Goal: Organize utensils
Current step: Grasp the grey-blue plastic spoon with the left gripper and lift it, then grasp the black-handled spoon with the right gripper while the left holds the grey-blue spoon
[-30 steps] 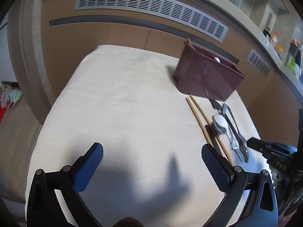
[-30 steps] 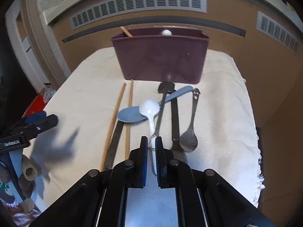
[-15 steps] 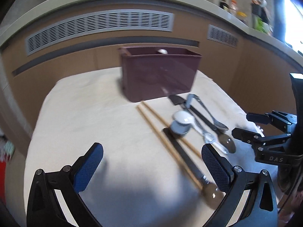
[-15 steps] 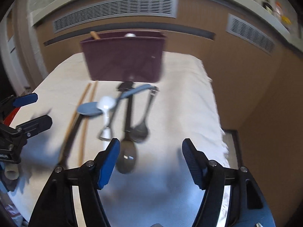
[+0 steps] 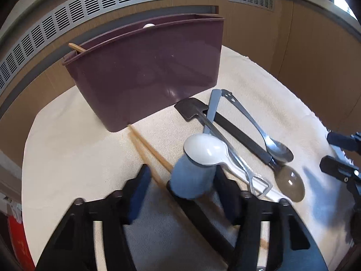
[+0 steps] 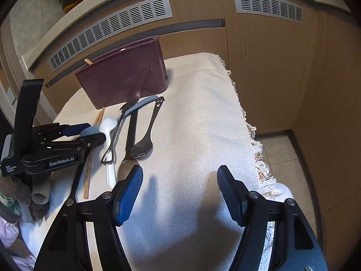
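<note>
The left gripper (image 5: 180,194) is closing its fingers around the blue spoon's bowl (image 5: 191,180), not yet pinching, probably to lift it. Beyond it, loose utensils lie on the cloth-covered bench (image 5: 79,153). The right gripper (image 6: 180,189) hangs spread and empty. Farthest, the maroon holder (image 5: 146,72) waits upright.
</note>
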The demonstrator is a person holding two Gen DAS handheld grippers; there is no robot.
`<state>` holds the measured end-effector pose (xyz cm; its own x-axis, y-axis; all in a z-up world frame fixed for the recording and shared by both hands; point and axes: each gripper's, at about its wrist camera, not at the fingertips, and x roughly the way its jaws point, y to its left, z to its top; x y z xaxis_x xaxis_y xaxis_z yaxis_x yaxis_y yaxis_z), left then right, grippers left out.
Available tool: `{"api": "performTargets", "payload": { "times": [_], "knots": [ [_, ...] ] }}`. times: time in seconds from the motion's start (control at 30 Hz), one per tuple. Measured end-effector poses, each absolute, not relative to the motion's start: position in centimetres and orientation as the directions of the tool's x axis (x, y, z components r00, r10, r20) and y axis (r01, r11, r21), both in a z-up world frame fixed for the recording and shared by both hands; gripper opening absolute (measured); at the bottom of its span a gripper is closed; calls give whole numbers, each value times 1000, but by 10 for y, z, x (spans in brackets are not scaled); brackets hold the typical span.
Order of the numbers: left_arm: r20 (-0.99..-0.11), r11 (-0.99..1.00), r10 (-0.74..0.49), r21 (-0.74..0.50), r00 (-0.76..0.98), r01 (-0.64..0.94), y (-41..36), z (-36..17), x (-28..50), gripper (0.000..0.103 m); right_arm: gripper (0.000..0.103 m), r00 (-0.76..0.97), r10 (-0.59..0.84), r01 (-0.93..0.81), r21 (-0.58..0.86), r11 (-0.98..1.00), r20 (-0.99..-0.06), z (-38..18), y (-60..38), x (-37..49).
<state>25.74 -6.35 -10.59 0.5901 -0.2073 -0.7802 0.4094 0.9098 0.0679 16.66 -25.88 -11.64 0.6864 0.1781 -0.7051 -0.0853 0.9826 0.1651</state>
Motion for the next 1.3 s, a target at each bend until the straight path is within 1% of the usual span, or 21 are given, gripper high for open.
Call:
{"api": "performTargets", "payload": {
  "times": [0.03, 0.1, 0.33, 0.43, 0.57, 0.7, 0.9, 1.0, 1.07, 1.1, 1.2, 1.27, 1.3],
  "knots": [
    [-773, 915, -198, 75, 603, 396, -63, -103, 256, 39, 66, 688, 183, -83, 175, 981, -703, -116, -261, 167],
    [-756, 925, -214, 46, 619, 377, -57, -95, 252, 39, 66, 690, 188, -76, 188, 979, -699, -117, -263, 166],
    [-604, 950, -261, -23, 753, 311, -27, -39, 219, 35, 66, 692, 172, -73, 168, 983, -701, -117, -260, 166],
    [-578, 954, -260, -32, 773, 297, -19, -27, 216, 34, 68, 690, 161, -73, 153, 985, -706, -117, -258, 166],
    [-578, 960, -257, -58, 775, 275, -15, -26, 225, 34, 69, 686, 151, -68, 144, 987, -712, -119, -257, 167],
    [-559, 963, -255, -72, 789, 259, -17, -23, 237, 34, 70, 685, 146, -66, 138, 988, -714, -119, -257, 167],
    [-584, 958, -280, -120, 762, 261, -23, -29, 259, 32, 71, 684, 151, -67, 145, 987, -714, -120, -258, 168],
    [-572, 957, -286, -132, 769, 257, -22, -26, 261, 27, 71, 682, 152, -66, 147, 987, -715, -120, -259, 168],
    [-564, 957, -286, -130, 775, 258, -21, -22, 260, 17, 71, 681, 154, -67, 148, 987, -716, -121, -258, 169],
    [-561, 959, -280, -125, 779, 255, -21, -21, 260, 14, 71, 680, 153, -67, 147, 987, -717, -121, -258, 169],
    [-552, 960, -279, -136, 786, 245, -14, -16, 256, 13, 73, 675, 150, -72, 137, 988, -722, -121, -256, 170],
    [-547, 961, -277, -147, 790, 235, -7, -14, 251, 13, 73, 677, 128, -72, 107, 992, -725, -120, -252, 169],
    [-545, 962, -275, -150, 792, 230, -3, -12, 247, 13, 73, 685, 110, -86, 70, 994, -721, -117, -245, 166]
  ]
}}
